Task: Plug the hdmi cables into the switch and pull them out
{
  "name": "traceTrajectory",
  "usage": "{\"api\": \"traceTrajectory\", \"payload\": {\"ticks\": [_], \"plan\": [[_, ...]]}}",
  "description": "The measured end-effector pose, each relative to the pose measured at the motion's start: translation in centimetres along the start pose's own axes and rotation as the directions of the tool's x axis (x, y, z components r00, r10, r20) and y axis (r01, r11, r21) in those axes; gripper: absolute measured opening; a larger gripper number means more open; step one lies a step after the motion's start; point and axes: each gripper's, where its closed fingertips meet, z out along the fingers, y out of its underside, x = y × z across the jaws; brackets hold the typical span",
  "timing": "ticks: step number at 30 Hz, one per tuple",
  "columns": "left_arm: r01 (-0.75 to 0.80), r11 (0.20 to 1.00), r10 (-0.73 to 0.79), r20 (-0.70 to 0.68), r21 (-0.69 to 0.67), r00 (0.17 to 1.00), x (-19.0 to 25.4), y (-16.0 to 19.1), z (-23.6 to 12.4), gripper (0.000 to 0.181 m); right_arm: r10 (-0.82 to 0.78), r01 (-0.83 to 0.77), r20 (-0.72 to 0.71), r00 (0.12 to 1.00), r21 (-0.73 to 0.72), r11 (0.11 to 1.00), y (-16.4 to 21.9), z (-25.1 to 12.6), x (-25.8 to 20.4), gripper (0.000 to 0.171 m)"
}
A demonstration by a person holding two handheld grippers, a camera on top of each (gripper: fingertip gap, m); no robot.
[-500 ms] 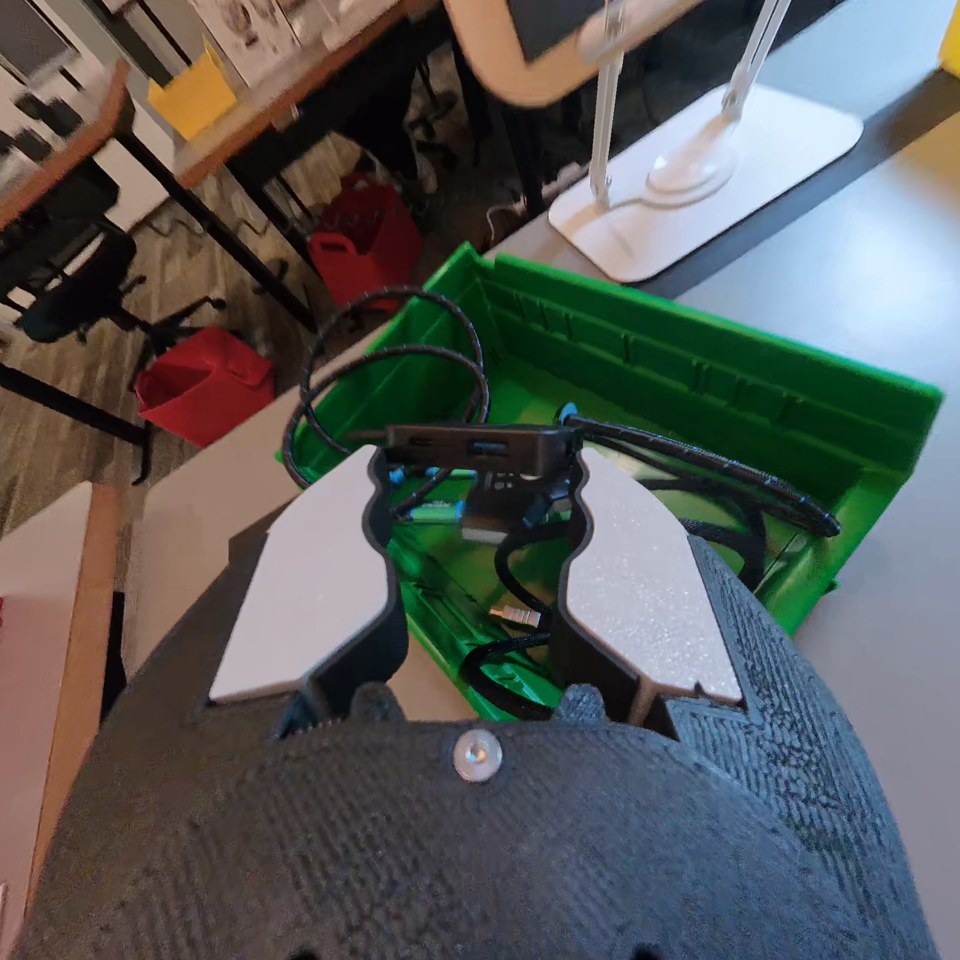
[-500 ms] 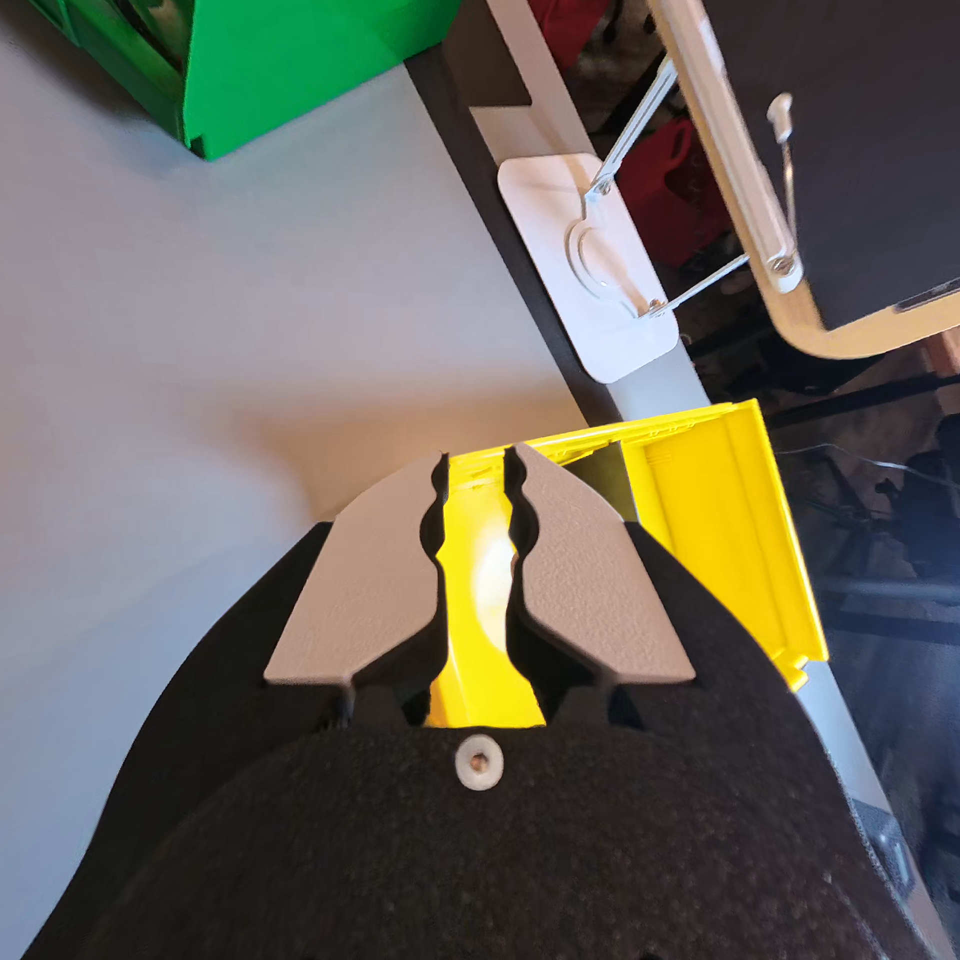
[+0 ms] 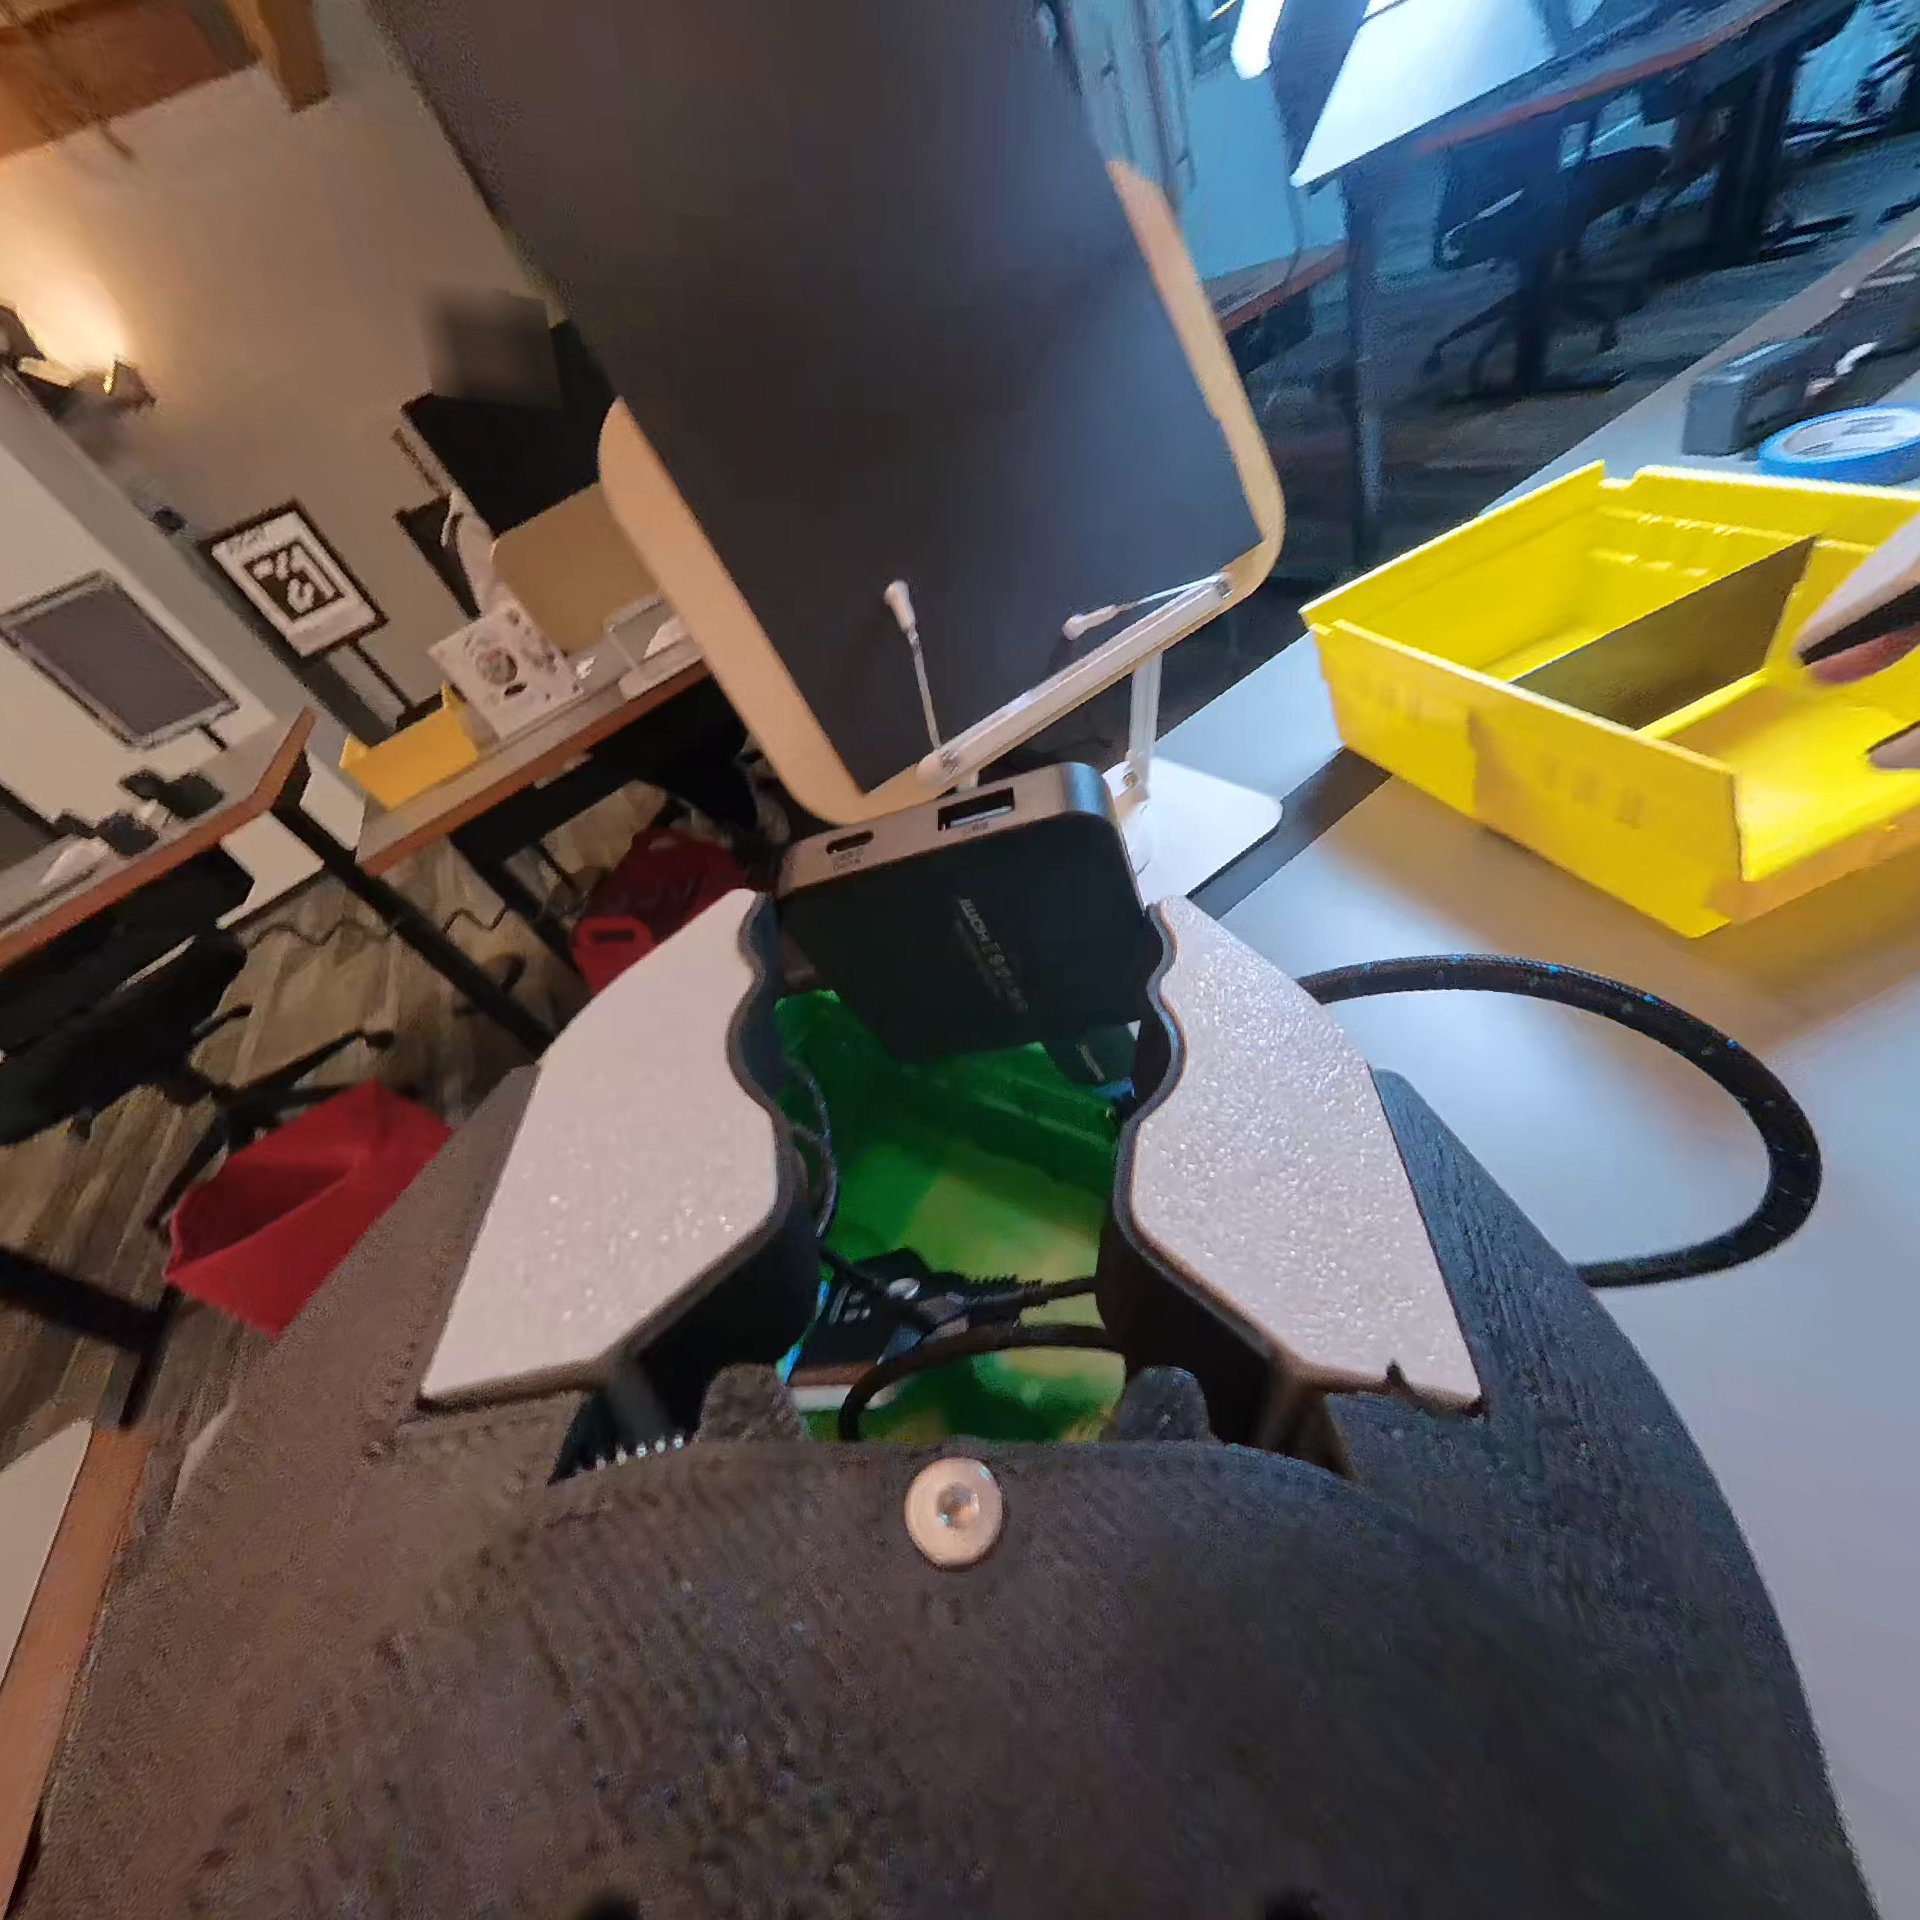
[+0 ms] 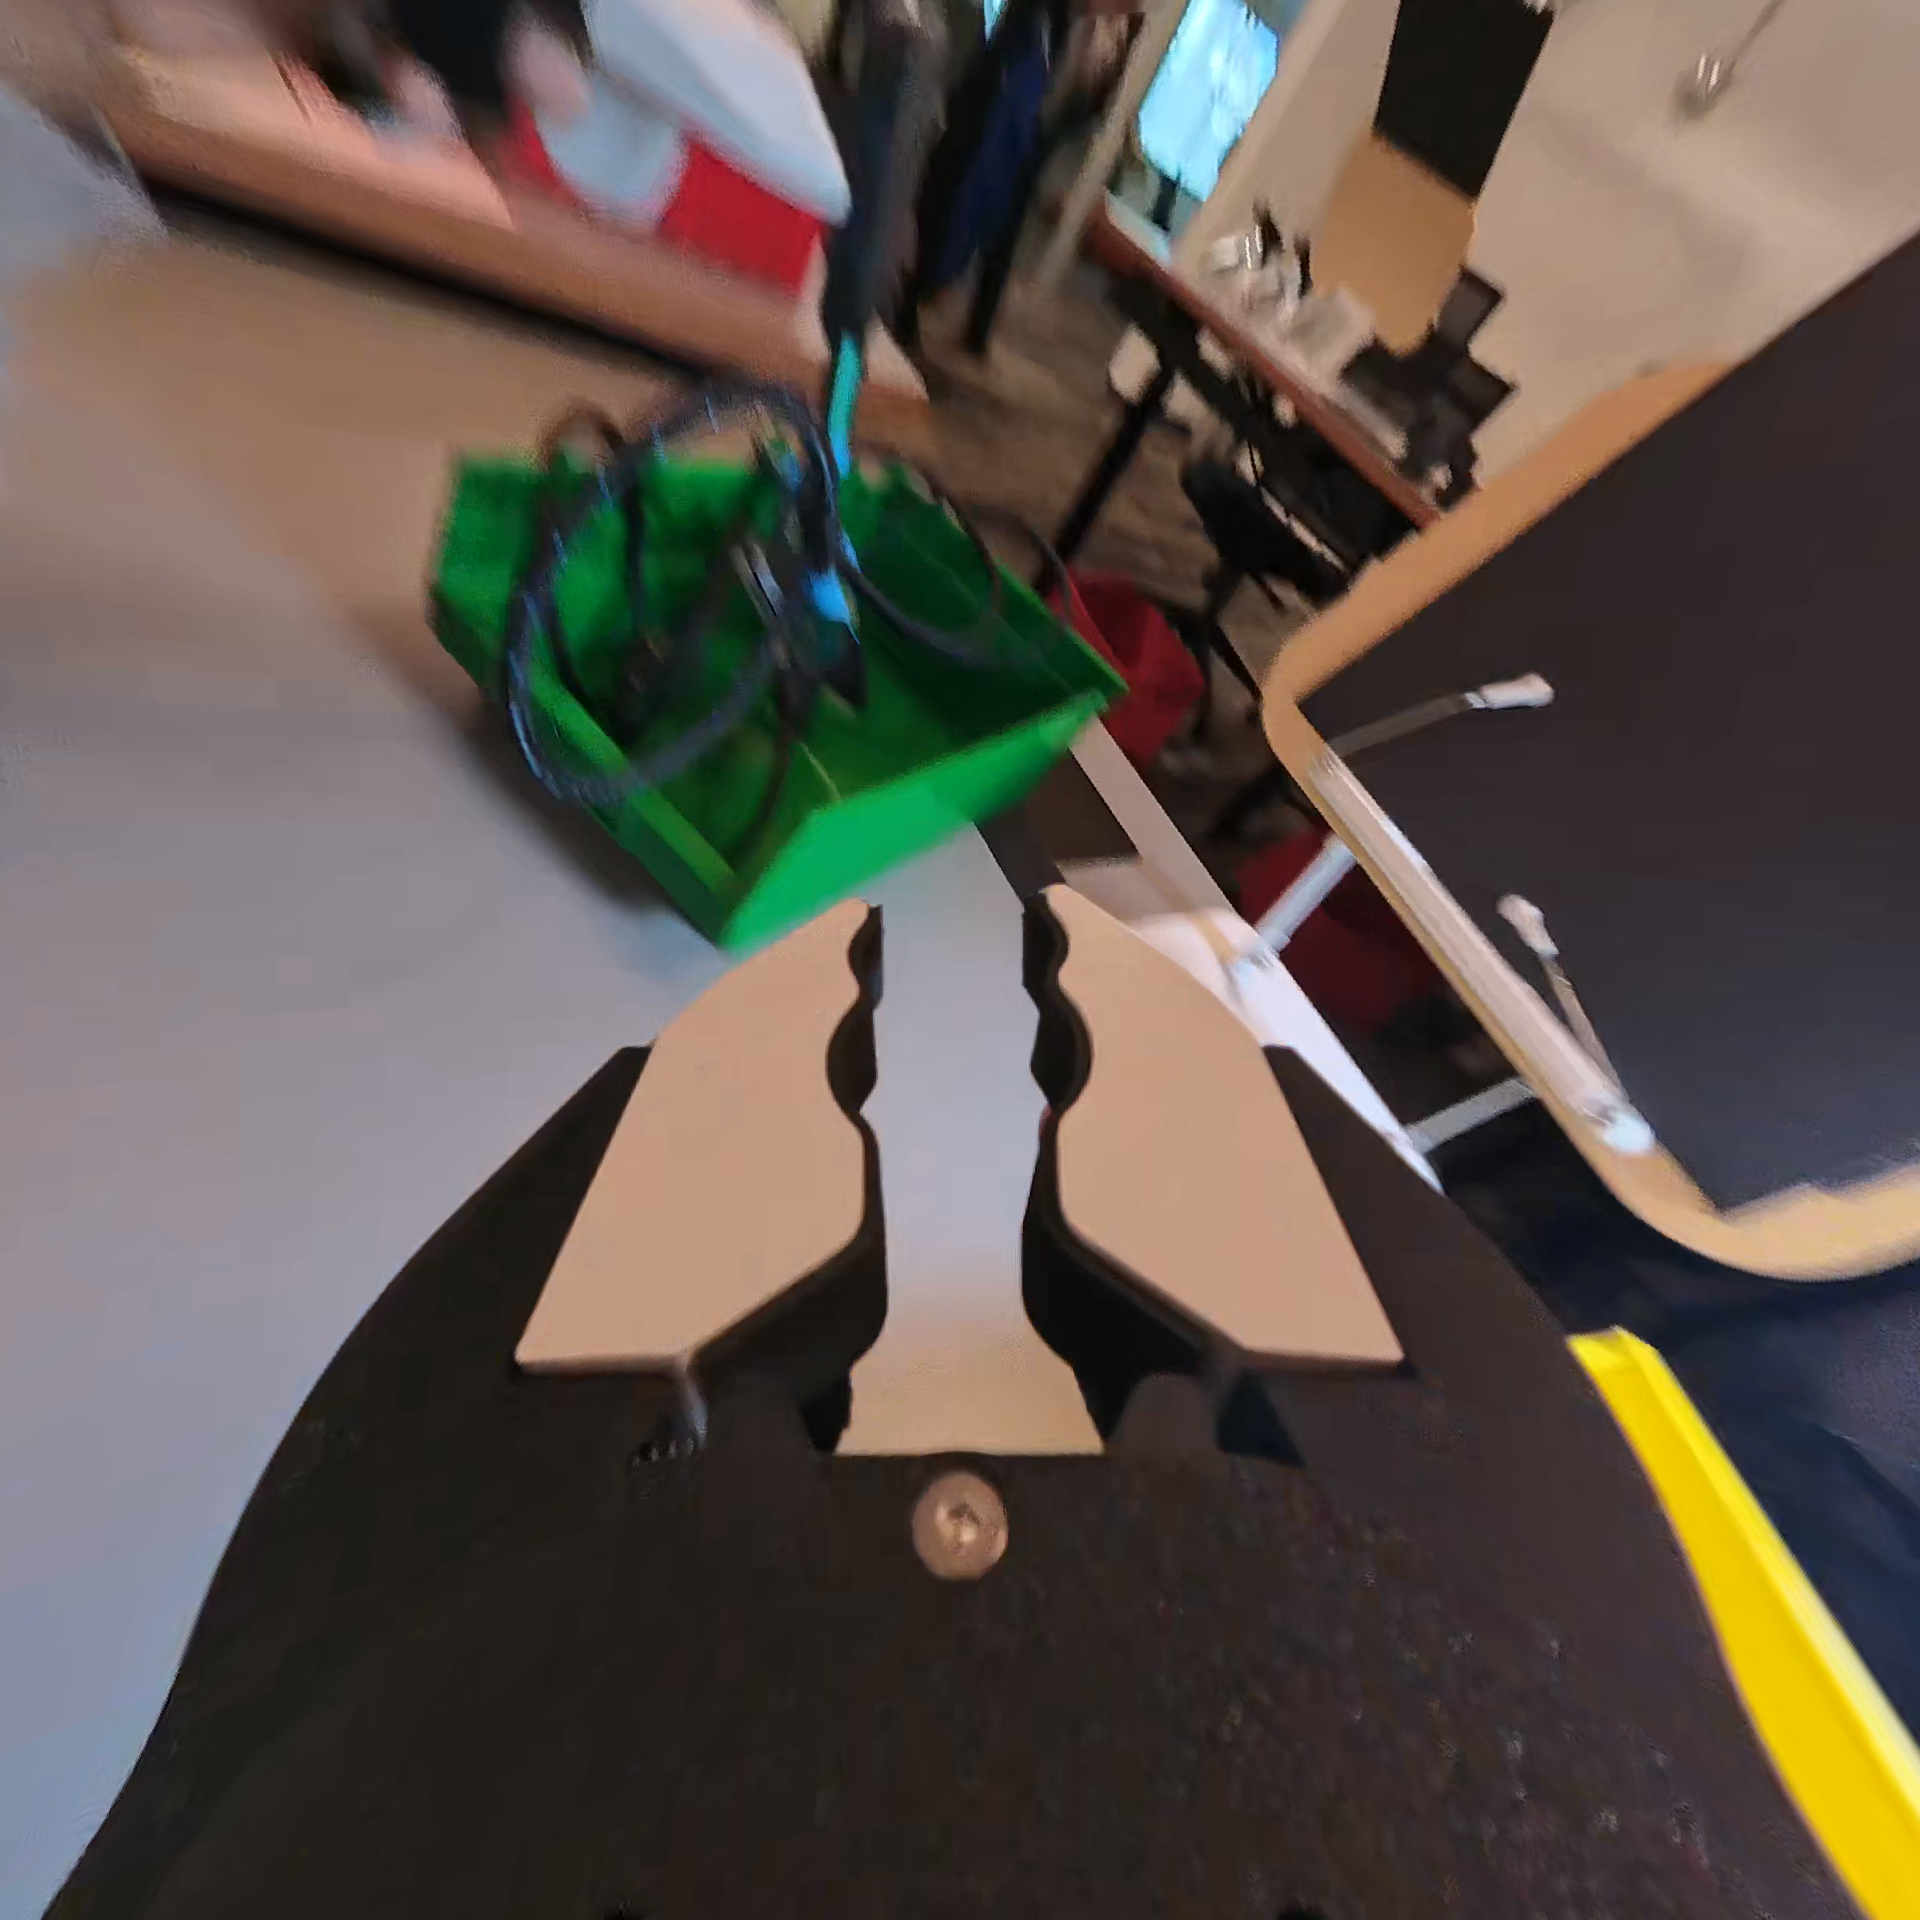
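My left gripper is shut on the black HDMI switch, gripping its two sides and holding it tilted above the green bin. Two ports on its far edge face away from me. A black braided cable loops out to the right over the table; I cannot tell whether it is plugged in. More cable and a plug lie in the bin below my fingers. My right gripper is partly open and empty above the grey table. In that blurred view the green bin holds tangled black cables.
A yellow bin with a dark divider stands on the table to the right, and its rim shows in the right wrist view. A tilted black board with a beige rim on a white stand rises behind the bins. Red bins and desks lie beyond the table edge.
My left gripper has lifted the switch up from the green bin and tilted upward. My right gripper has swung from over the yellow bin to face the green bin.
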Motion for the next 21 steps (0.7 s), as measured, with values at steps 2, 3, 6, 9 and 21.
{"api": "traceTrajectory", "payload": {"ticks": [2, 3, 6, 9, 21], "plan": [[-0.038, 0.999, 0.039, -0.048, 0.028, 0.998, 2.1, -1.3, 0.3, 0.067, 0.155, -0.166, 0.091, 0.984, 0.136, 0.977, -2.1, 1.1, -1.7, 0.033], [-0.054, 0.998, 0.057, -0.077, 0.044, 0.995, 3.4, -2.0, 0.4, 0.067, 0.231, -0.255, 0.147, 0.962, 0.173, 0.951, -2.6, 1.6, -2.3, 0.039], [-0.101, 0.991, 0.116, -0.180, 0.089, 0.977, 7.9, -4.1, 0.7, 0.066, 0.358, -0.403, 0.215, 0.909, 0.227, 0.887, -3.1, 2.7, -2.7, 0.055], [-0.172, 0.978, 0.197, -0.237, 0.121, 0.951, 12.3, -5.5, 1.2, 0.067, 0.373, -0.420, 0.208, 0.904, 0.278, 0.864, -3.7, 2.6, -2.6, 0.059], [-0.192, 0.964, 0.241, -0.302, 0.183, 0.923, 16.1, -7.0, 0.8, 0.066, 0.051, -0.022, -0.061, 0.997, 0.405, 0.914, -5.3, 0.3, -2.6, 0.034]]}}
